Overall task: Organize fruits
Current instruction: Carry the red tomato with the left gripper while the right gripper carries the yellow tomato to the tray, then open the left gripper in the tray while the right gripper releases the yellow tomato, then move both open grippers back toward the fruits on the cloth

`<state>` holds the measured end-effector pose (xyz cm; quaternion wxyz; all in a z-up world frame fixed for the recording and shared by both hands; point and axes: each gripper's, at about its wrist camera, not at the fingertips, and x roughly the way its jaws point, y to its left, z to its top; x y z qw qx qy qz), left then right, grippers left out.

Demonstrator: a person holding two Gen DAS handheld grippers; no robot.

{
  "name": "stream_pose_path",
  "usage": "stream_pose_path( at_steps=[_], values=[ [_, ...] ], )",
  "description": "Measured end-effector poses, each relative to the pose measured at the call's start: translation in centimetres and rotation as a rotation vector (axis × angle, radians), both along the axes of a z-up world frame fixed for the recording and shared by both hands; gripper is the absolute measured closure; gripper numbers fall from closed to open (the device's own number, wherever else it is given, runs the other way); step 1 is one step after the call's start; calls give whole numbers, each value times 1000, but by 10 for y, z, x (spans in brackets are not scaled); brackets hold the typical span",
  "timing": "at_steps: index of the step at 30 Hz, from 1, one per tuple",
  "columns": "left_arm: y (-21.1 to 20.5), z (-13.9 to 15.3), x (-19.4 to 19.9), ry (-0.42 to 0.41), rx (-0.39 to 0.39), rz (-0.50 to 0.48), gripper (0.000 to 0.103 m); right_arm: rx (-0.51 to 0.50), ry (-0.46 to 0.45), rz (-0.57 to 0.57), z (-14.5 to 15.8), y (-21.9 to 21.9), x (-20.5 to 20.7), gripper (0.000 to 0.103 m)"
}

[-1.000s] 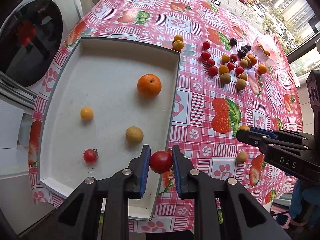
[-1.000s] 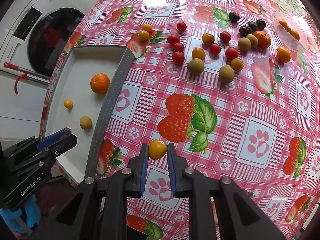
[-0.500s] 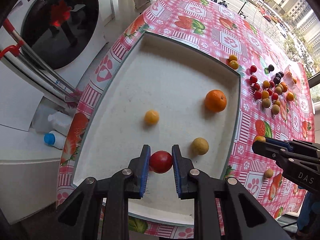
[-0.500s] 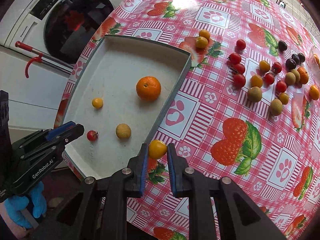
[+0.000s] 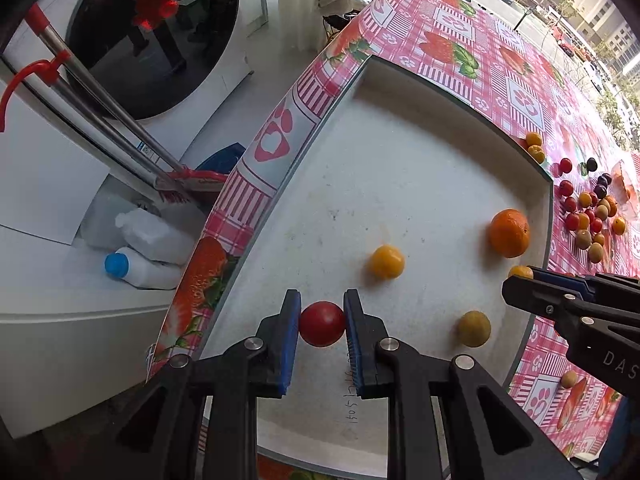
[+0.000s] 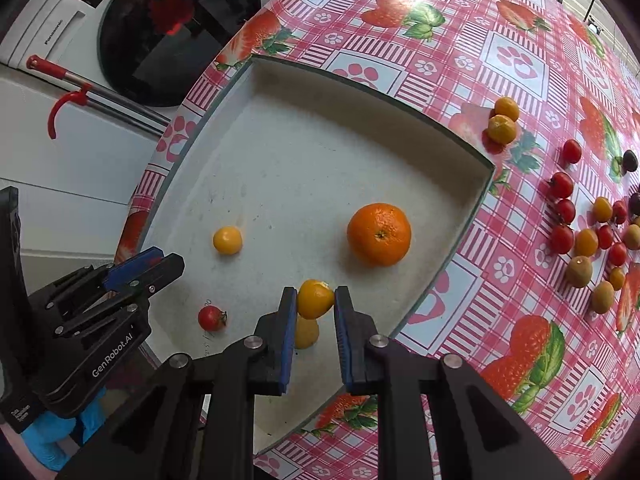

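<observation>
Blue-padded tongs carry fruit over the white tray point(image 5: 400, 168).
Left gripper point(image 5: 322, 322) is clamped on a round red tomato point(image 5: 322, 324) above the tray's near end; right gripper point(image 6: 315, 299) is clamped on a yellow-orange fruit point(image 6: 315, 298), slightly oval, long axis tilted up toward the tray's large orange point(image 6: 379, 234). A small yellow fruit point(image 6: 227, 240) lies in the tray, left of that orange.

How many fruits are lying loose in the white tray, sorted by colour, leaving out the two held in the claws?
Big orange: 1
Small yellow fruits: 2
Red tomato: 1
Total: 4
</observation>
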<state>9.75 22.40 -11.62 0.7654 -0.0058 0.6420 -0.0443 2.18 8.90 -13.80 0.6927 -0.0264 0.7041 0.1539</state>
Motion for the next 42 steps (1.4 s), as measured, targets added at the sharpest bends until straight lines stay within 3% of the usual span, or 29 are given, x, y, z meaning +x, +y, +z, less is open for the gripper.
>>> stream_pose_path(
  at_steps=[13,14,15,16,19,21,22,29,42],
  values=[
    [-2,-27,2,66,58,-21,77,-39,84,59,-40,27,4,82],
    [-2,-27,2,68,65,-25,65,-40,92,63,-42,28,3,82],
    [-2,-27,3,69,67,-27,36,-43,94,67,-44,30,3,79],
    [-3,-25,2,58,82,-23,28,-31,95,68,-46,32,3,75],
    [-1,-27,1,68,98,-16,26,-40,97,68,-46,32,3,59],
    [0,-28,0,82,92,-16,26,-39,105,41,-46,26,5,26],
    [-1,-28,0,83,97,-24,26,-13,113,14,-43,18,8,18],
    [-19,-19,-7,79,116,-82,26,77,62,-63,-16,2,6,15],
    [-82,2,-28,51,100,-235,26,-38,-2,-219,17,-86,-28,15]
  ],
)
